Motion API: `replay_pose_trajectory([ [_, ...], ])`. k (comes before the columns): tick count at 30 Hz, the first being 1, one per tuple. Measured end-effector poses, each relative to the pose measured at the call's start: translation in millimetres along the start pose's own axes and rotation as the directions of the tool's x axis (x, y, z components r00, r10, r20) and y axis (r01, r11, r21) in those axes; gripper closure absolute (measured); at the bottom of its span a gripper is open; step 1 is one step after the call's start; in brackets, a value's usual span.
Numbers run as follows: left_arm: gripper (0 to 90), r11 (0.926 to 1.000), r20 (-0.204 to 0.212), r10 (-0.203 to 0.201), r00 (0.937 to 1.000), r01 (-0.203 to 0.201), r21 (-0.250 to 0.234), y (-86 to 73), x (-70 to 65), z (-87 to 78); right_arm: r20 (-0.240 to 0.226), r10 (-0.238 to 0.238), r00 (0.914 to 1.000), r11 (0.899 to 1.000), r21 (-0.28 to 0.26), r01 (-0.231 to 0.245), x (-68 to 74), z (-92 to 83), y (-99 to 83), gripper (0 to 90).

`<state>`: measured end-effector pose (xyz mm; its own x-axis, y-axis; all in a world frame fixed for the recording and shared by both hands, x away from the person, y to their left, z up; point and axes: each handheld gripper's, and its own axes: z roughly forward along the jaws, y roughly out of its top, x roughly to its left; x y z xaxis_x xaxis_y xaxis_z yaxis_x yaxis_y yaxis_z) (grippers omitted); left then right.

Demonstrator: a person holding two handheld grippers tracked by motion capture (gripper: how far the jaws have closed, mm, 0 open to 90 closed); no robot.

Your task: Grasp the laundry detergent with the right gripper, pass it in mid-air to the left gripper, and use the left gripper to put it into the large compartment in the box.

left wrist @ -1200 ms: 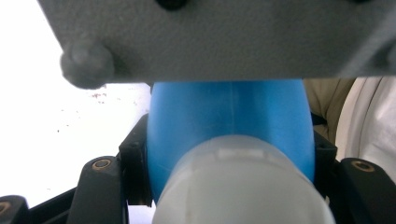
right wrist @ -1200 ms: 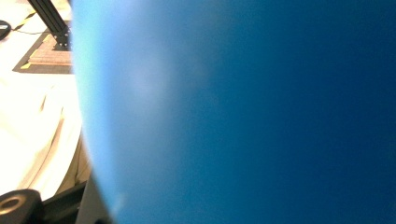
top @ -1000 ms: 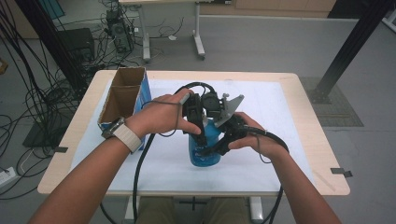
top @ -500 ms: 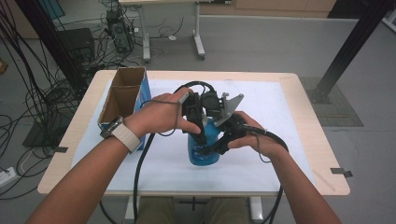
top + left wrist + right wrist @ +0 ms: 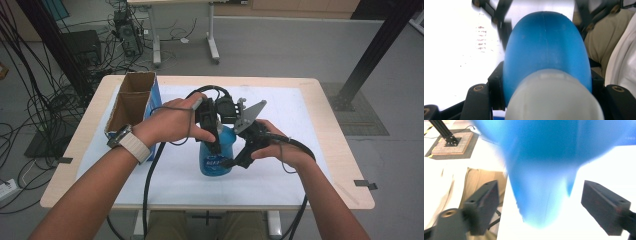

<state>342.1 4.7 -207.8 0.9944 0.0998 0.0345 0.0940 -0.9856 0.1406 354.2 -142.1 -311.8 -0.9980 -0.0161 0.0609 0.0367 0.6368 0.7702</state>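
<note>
Blue bottle (image 5: 216, 152) standing on the white-covered table (image 5: 310, 150)

Translucent blue, pale cap, printed label. Left gripper (image 5: 212, 132) is clamped around its upper body; right gripper (image 5: 240, 161), jaws just opening, stands apart at its side.

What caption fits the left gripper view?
Left claw clamped on blue bottle above the white table.

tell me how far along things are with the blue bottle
Done: the blue bottle stands upright on the table, clamped near its top by the left gripper. In hand: the right gripper has just been opening, its pads clear of the bottle. Left: unclear; the cardboard box stands open nearby.
</note>
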Motion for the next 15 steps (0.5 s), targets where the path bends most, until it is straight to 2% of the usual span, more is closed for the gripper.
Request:
replay_pose_trajectory([
  [1, 38.0, 0.9999, -0.004, -0.011, 0.9999, 0.011, -0.002, -1.2, 1.3, -0.7, -0.001, 0.008, 1.0000, 1.000, 0.011, -0.008, 0.8, -3.0, -2.1, 13.0],
  [5, 37.9, 0.9986, -0.023, -0.052, 0.9984, 0.052, 0.001, -3.6, 3.3, -3.4, 0.043, 0.052, 0.9977, 0.997, 0.061, -0.054, -0.1, -20.8, -13.1, 8.6],
  [8, 37.9, 0.9971, -0.036, -0.076, 0.9965, 0.076, 0.005, -4.4, 4.3, -5.7, 0.105, 0.087, 0.9907, 0.990, 0.105, -0.098, -2.8, -36.4, -21.3, 7.8],
  [10, 37.9, 0.9958, -0.042, -0.091, 0.9950, 0.091, 0.002, -5.0, 5.0, -7.9, 0.124, 0.098, 0.9875, 0.986, 0.122, -0.113, -3.5, -44.1, -25.2, 7.8],
  [15, 37.9, 0.9867, -0.062, -0.163, 0.9847, 0.163, -0.007, -7.0, 8.5, -14.2, 0.177, 0.129, 0.9757, 0.974, 0.164, -0.158, -7.1, -66.3, -37.7, 7.8],
])
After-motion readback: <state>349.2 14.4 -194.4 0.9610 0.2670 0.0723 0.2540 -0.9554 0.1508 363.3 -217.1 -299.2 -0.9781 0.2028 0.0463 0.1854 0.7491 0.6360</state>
